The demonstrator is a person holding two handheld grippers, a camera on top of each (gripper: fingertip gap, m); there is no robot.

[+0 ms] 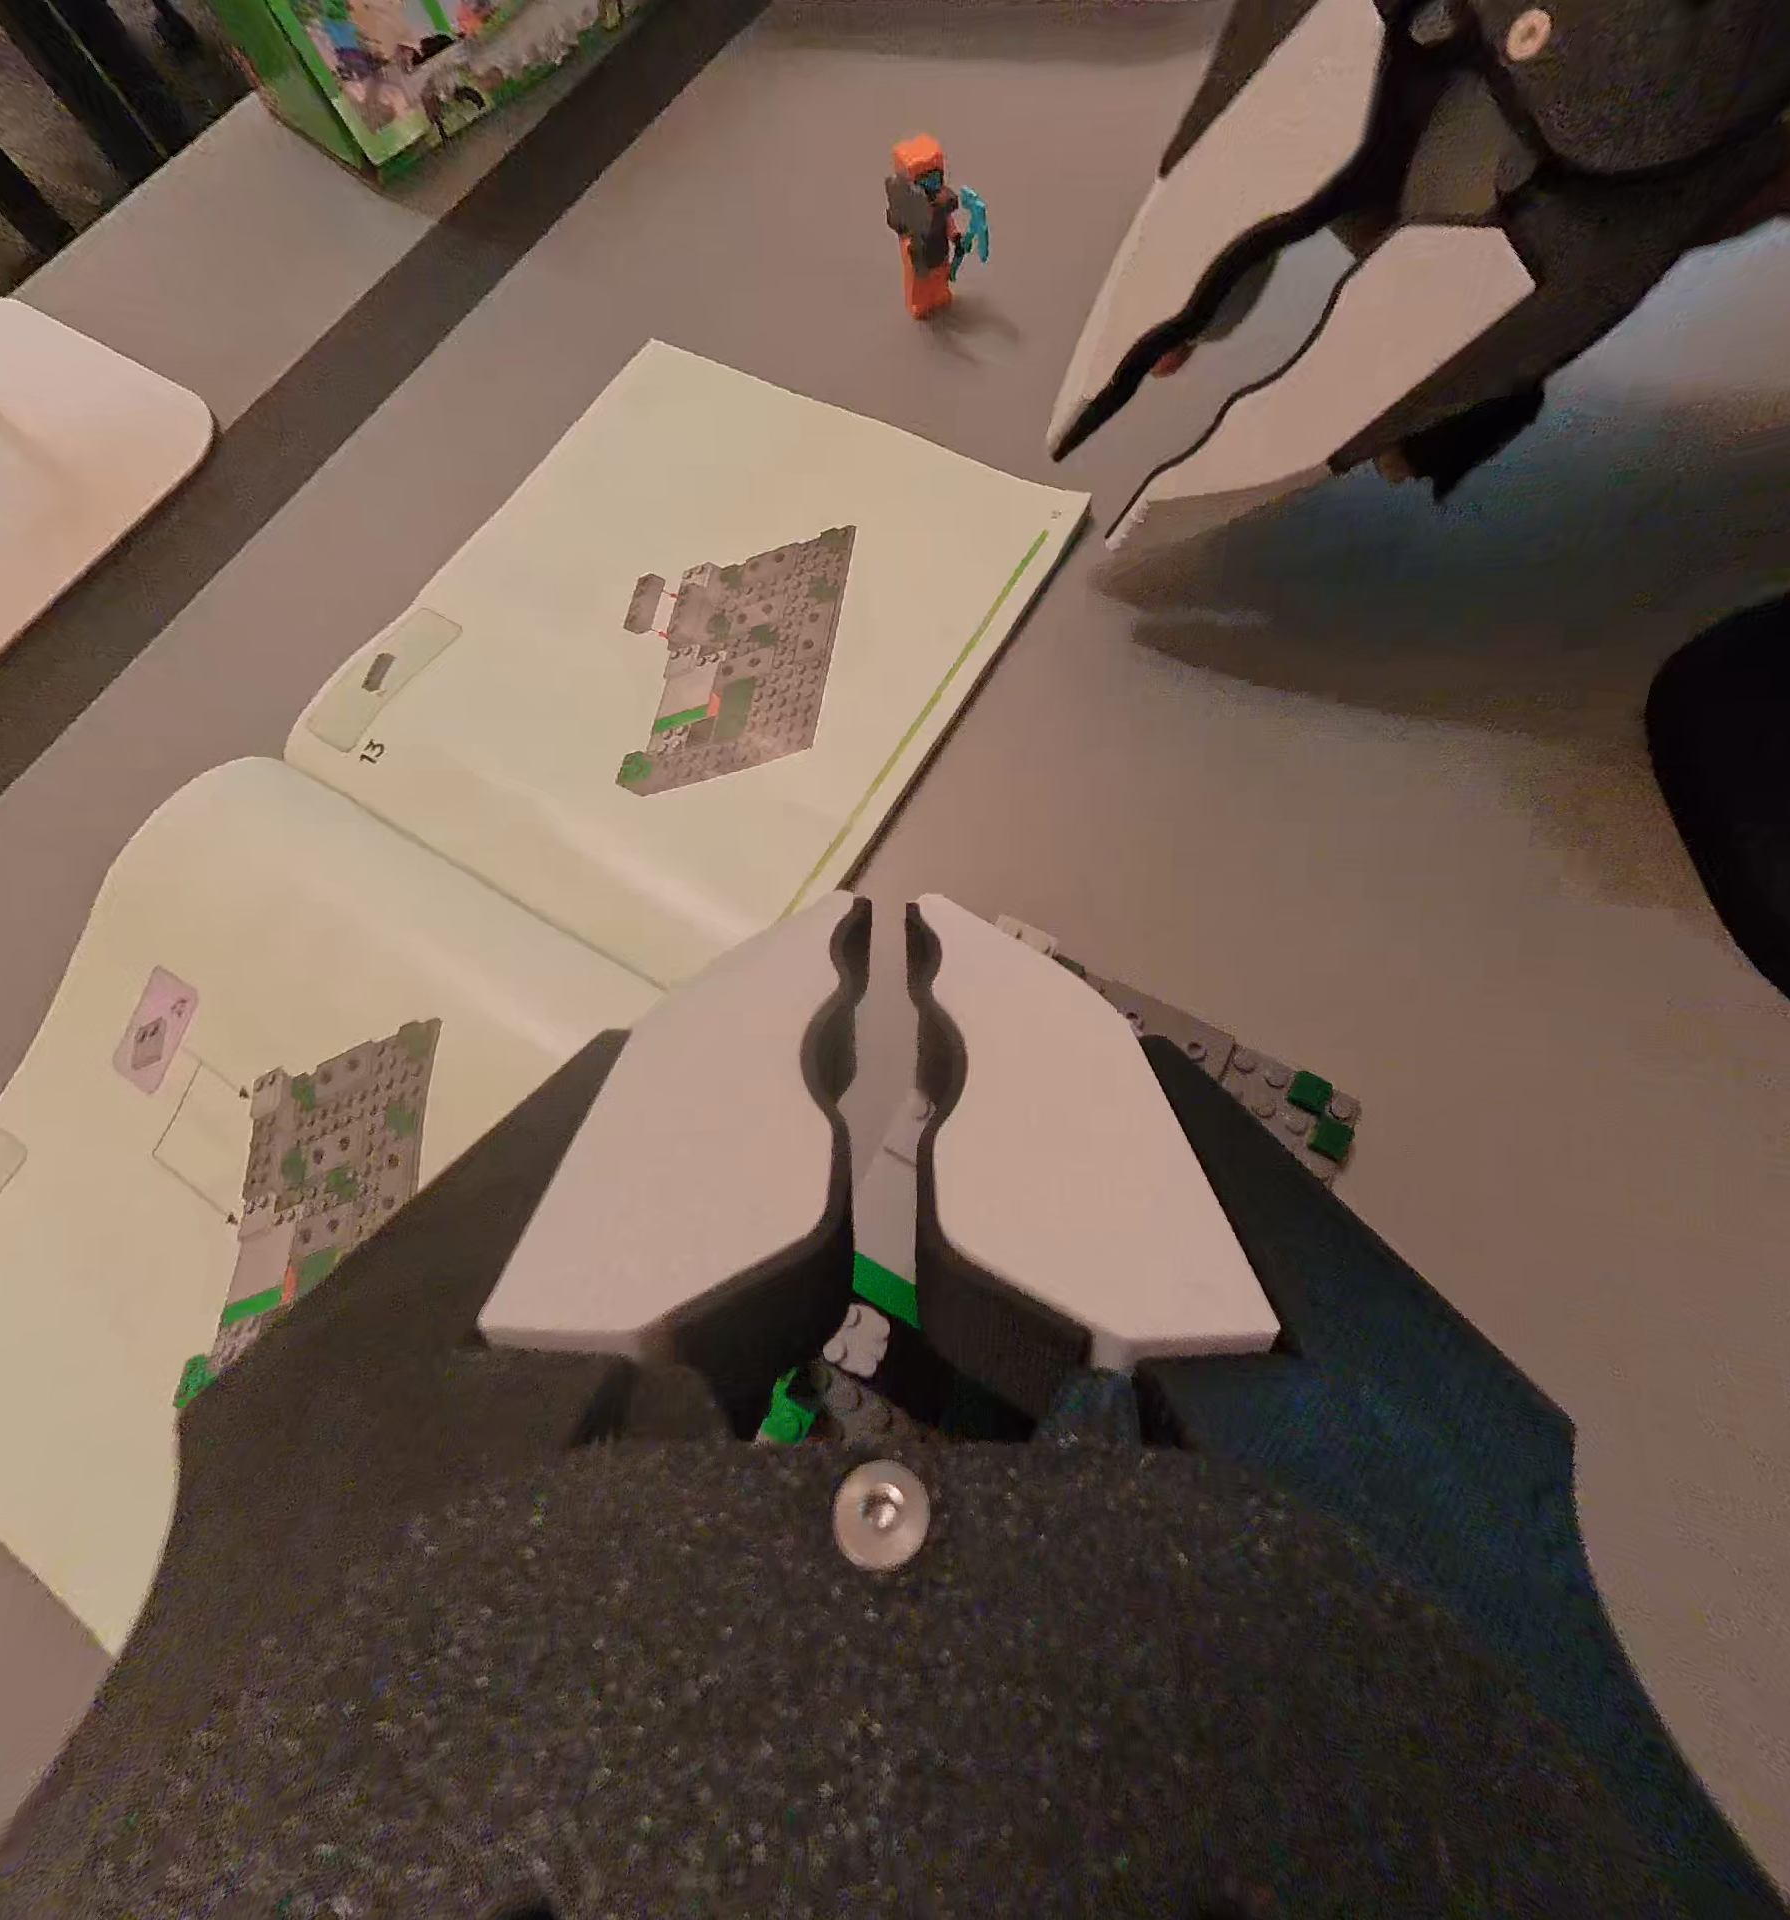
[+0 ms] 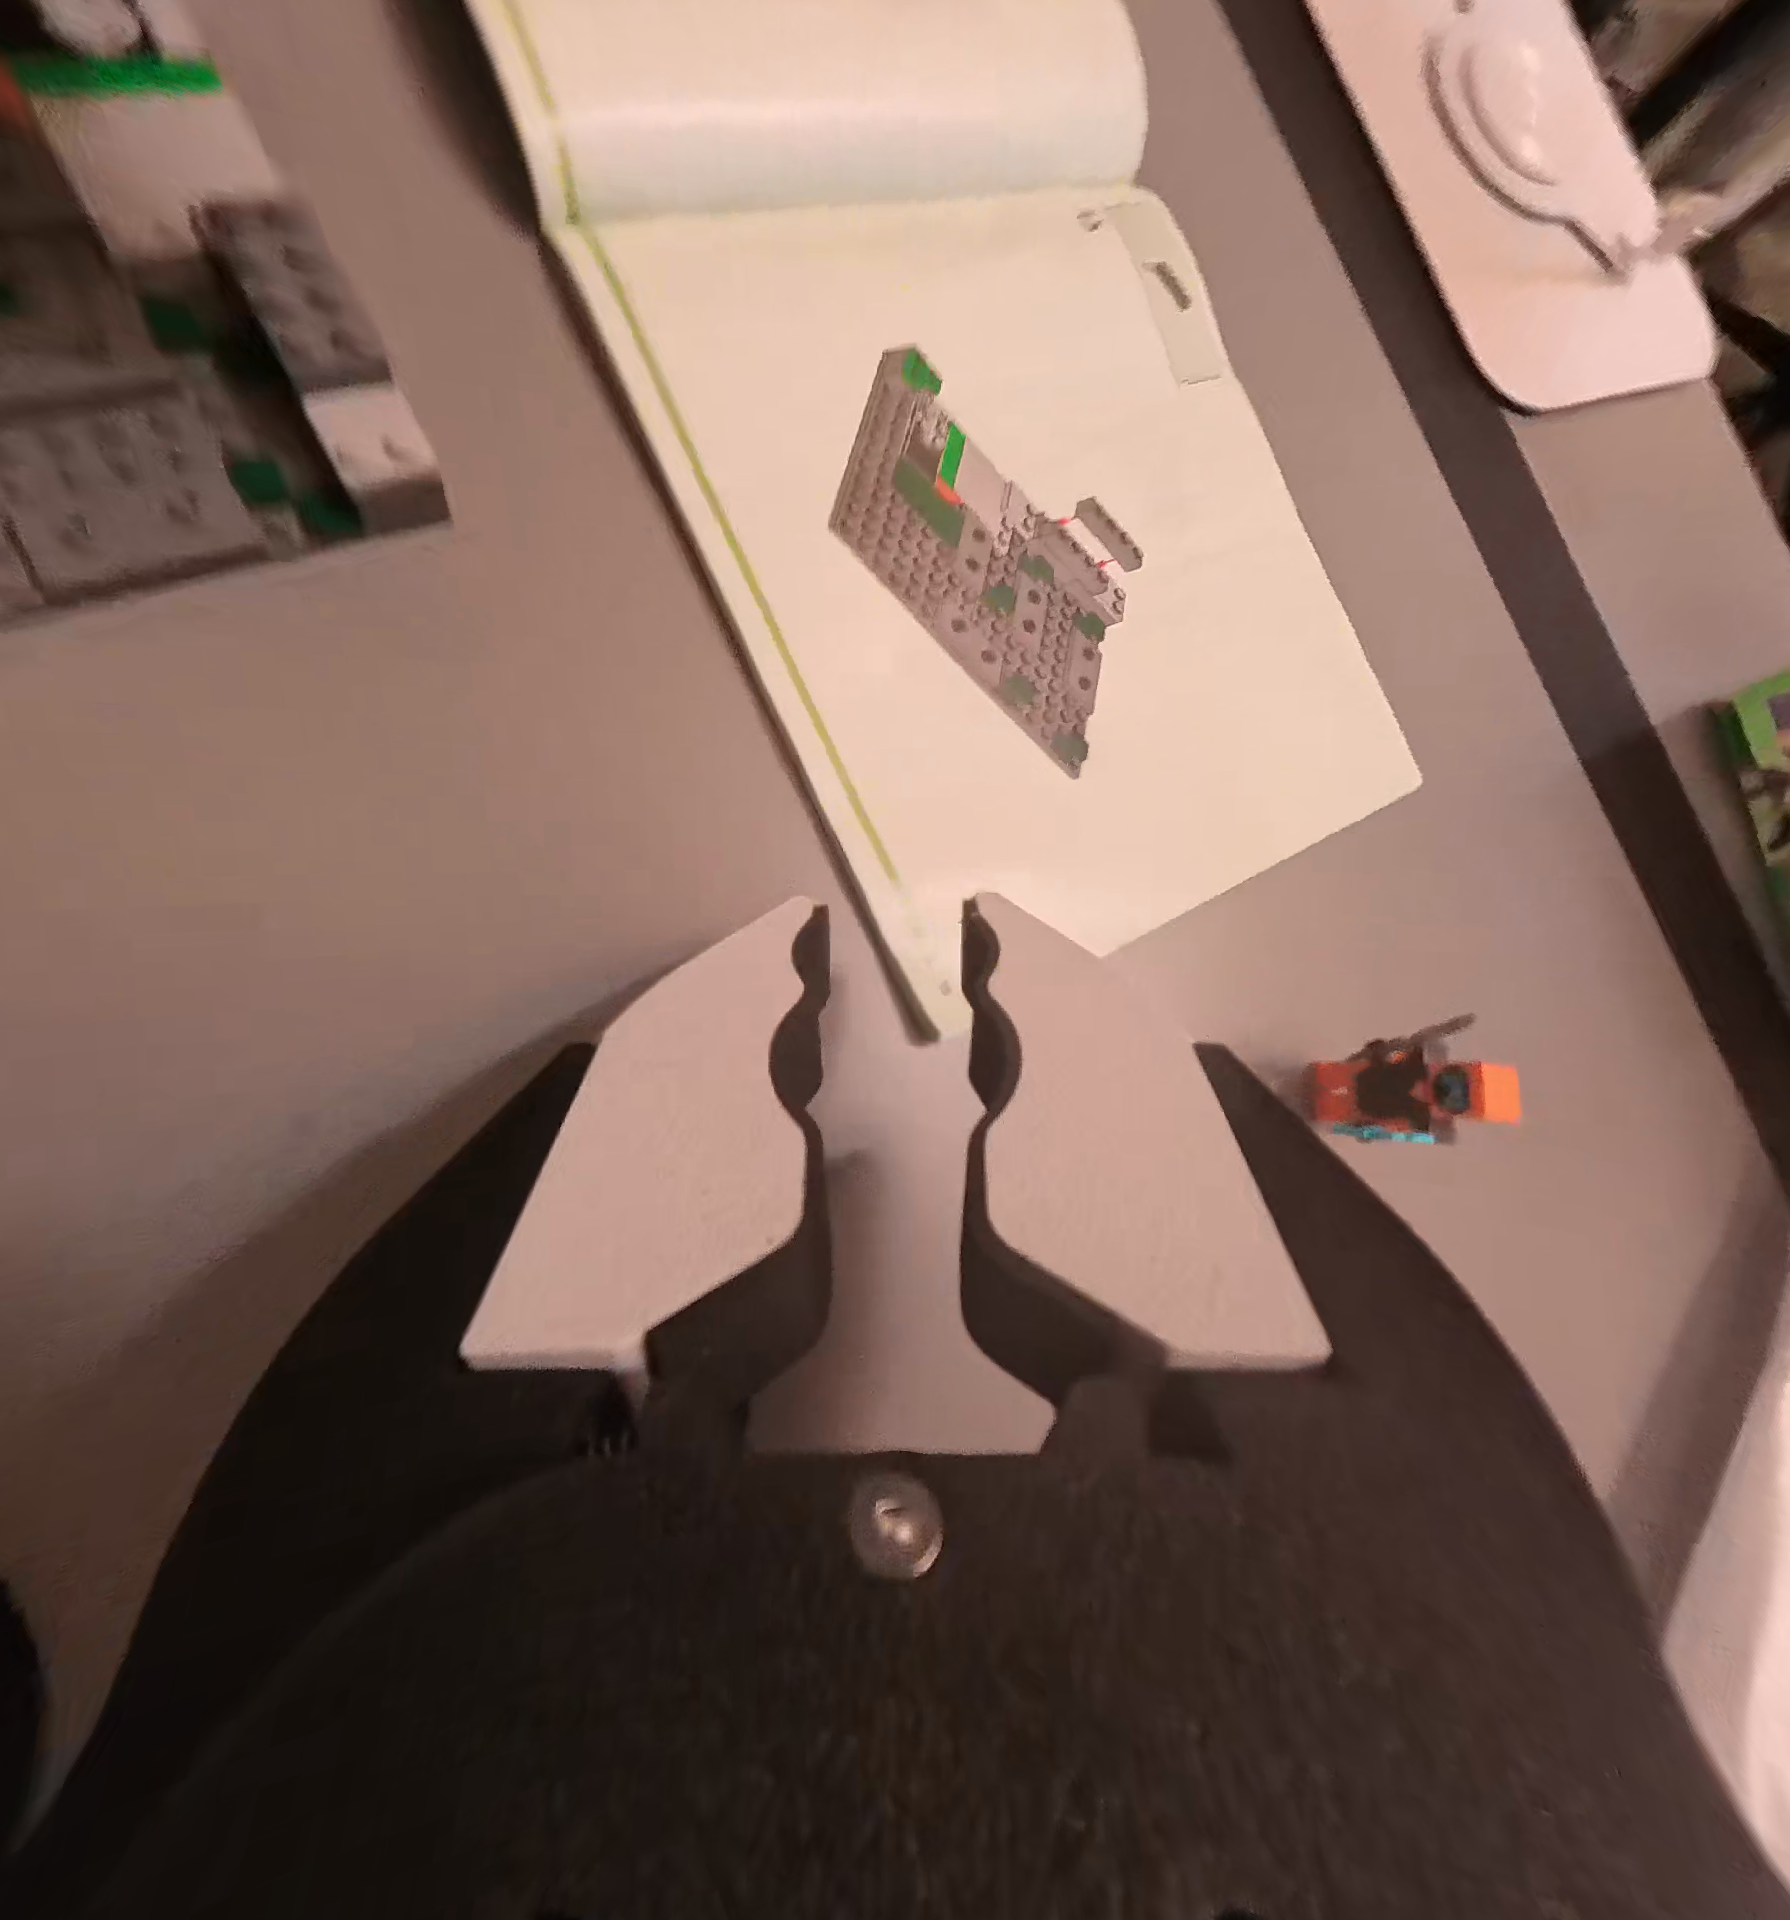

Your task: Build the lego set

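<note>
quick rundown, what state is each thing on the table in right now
left tongs: nearly shut, over the lego base, grip unclear
right tongs: open, empty
lego base: flat on table, partly built
instruction booklet: lying open
minifigure: standing upright
lego box: resting at table's far edge

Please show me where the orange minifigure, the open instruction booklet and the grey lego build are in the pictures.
orange minifigure [image 1: 927,231]: left wrist view, on its torso.
instruction booklet [image 2: 1057,727]: right wrist view, on the bare part of the open page.
grey lego build [image 2: 122,457]: right wrist view, on its studded grey plate.
</note>
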